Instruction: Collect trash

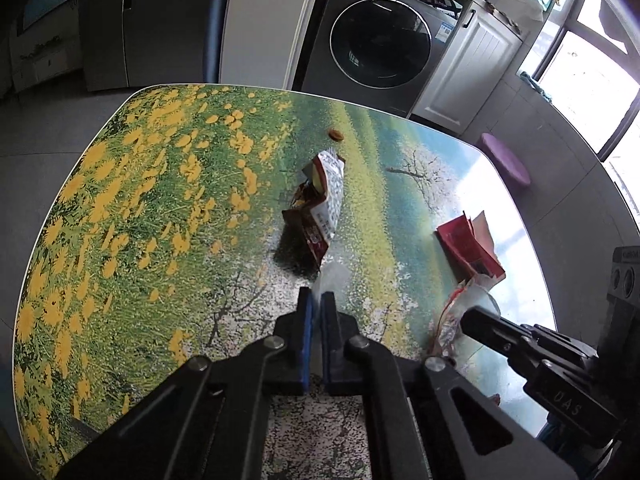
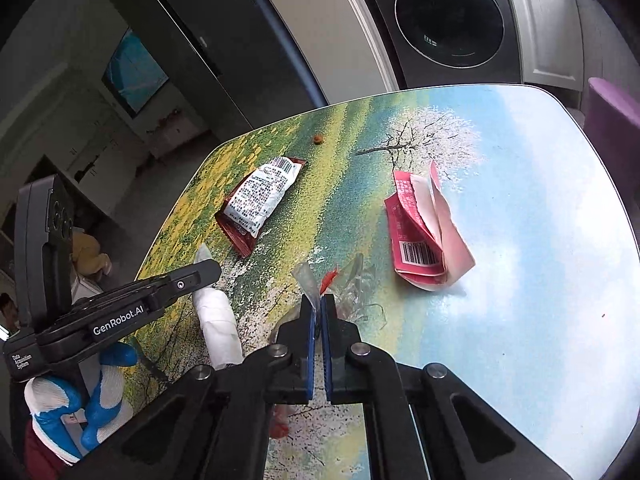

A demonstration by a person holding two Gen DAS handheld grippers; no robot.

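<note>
My left gripper (image 1: 318, 300) is shut on a clear plastic bag (image 1: 330, 278); from the right wrist view the bag hangs white below it (image 2: 218, 324). My right gripper (image 2: 319, 304) is shut on a clear wrapper with red print (image 2: 348, 284), also seen in the left wrist view (image 1: 452, 316). A brown and white snack packet (image 1: 322, 208) (image 2: 262, 196) lies mid-table ahead. A torn red paper box (image 1: 470, 246) (image 2: 424, 232) lies to the right. A small orange crumb (image 1: 335, 134) (image 2: 318, 138) sits farther back.
The table (image 1: 140, 200) has a printed meadow top with rounded edges. A washing machine (image 1: 380, 40) and white cabinet stand behind it. A purple stool (image 1: 506, 160) stands beyond the table's right side. A dark fridge (image 1: 112, 20) is at the far left.
</note>
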